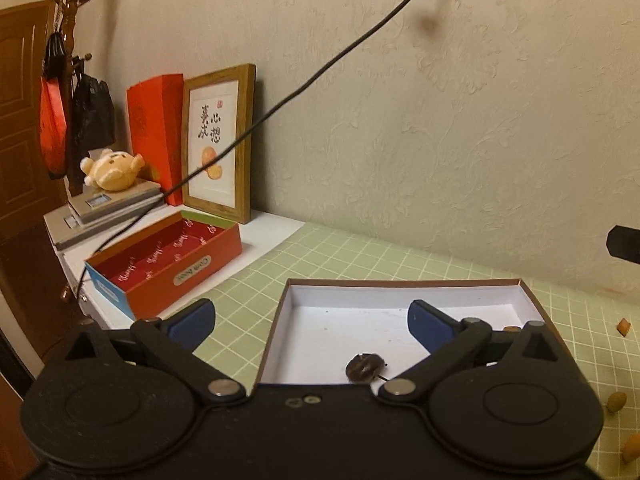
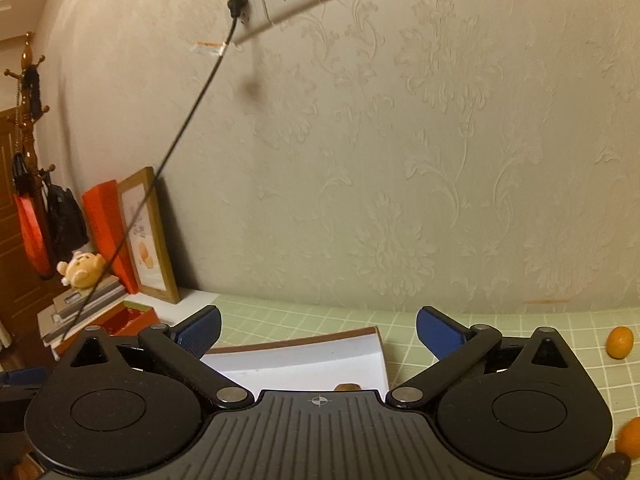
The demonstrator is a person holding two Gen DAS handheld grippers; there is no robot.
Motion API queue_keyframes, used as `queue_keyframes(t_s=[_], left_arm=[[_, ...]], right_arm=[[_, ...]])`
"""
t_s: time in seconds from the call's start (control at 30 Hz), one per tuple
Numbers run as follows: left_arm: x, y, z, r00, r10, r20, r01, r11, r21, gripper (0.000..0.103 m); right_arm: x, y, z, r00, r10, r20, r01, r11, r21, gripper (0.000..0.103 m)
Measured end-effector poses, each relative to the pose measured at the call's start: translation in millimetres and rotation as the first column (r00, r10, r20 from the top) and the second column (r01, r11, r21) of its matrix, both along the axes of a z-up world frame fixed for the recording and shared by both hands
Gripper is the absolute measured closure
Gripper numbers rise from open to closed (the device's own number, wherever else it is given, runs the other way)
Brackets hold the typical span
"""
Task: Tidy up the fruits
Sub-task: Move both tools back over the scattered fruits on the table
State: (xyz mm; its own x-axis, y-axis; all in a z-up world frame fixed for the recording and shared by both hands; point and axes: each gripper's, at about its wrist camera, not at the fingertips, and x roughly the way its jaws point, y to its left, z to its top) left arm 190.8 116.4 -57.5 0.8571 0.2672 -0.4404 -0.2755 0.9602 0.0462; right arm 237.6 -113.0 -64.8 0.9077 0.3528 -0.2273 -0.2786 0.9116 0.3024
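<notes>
Left wrist view first: a pale embossed wall (image 1: 400, 128) fills most of the frame, and below it lies a green grid mat (image 1: 248, 304) on the white table. On the mat sits a shallow white box (image 1: 360, 320) with a brown rim, and the left gripper (image 1: 312, 322) hangs over its near edge with both blue-padded fingers spread wide and nothing between them; one finger is outside the box's left wall, the other above its floor. To the left, off the mat, an open red box (image 1: 192, 264) lies beside a framed calligraphy picture (image 1: 218, 144) that leans on the wall, with a plush toy (image 1: 110, 170) on a stack of books nearby. A black cable (image 1: 304, 84) slants down from the wall socket. Inside the white box, near its front wall, rests one dark wrinkled fruit (image 1: 364, 366); a small orange-brown piece shows by the right finger, too hidden to identify. Small orange fruits (image 1: 616, 401) lie on the mat right of the box. From the right wrist view, the right gripper (image 2: 318, 332) is also splayed open and empty above the same box (image 2: 296, 356), and a small orange fruit (image 2: 619, 342) sits on the mat well to its right.
</notes>
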Motion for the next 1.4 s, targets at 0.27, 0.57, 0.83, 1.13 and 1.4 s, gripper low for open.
queue_keyframes(t_s=[0.27, 0.57, 0.83, 1.13, 1.4], left_arm=[[-25, -15, 22, 0.999, -0.034, 0.025, 0.034, 0.999, 0.015, 0.006], [-49, -54, 34, 0.991, -0.123, 0.051, 0.121, 0.992, 0.038, 0.006], [-63, -108, 20, 0.966, -0.255, 0.027, 0.253, 0.965, 0.061, 0.006], [-68, -170, -15, 0.911, -0.411, -0.033, 0.412, 0.909, 0.063, 0.006], [-71, -211, -44, 0.869, -0.489, -0.073, 0.494, 0.867, 0.069, 0.007]], right_arm=[[-38, -21, 14, 1.000, -0.018, 0.022, 0.018, 1.000, -0.002, 0.000], [-86, -60, 19, 0.996, -0.076, 0.044, 0.076, 0.997, -0.001, 0.000], [-117, -106, 5, 0.985, -0.172, 0.031, 0.173, 0.985, -0.024, 0.000], [-137, -164, -20, 0.949, -0.312, -0.041, 0.312, 0.950, -0.008, 0.000], [-151, -193, -37, 0.923, -0.376, -0.079, 0.375, 0.927, -0.017, 0.000]])
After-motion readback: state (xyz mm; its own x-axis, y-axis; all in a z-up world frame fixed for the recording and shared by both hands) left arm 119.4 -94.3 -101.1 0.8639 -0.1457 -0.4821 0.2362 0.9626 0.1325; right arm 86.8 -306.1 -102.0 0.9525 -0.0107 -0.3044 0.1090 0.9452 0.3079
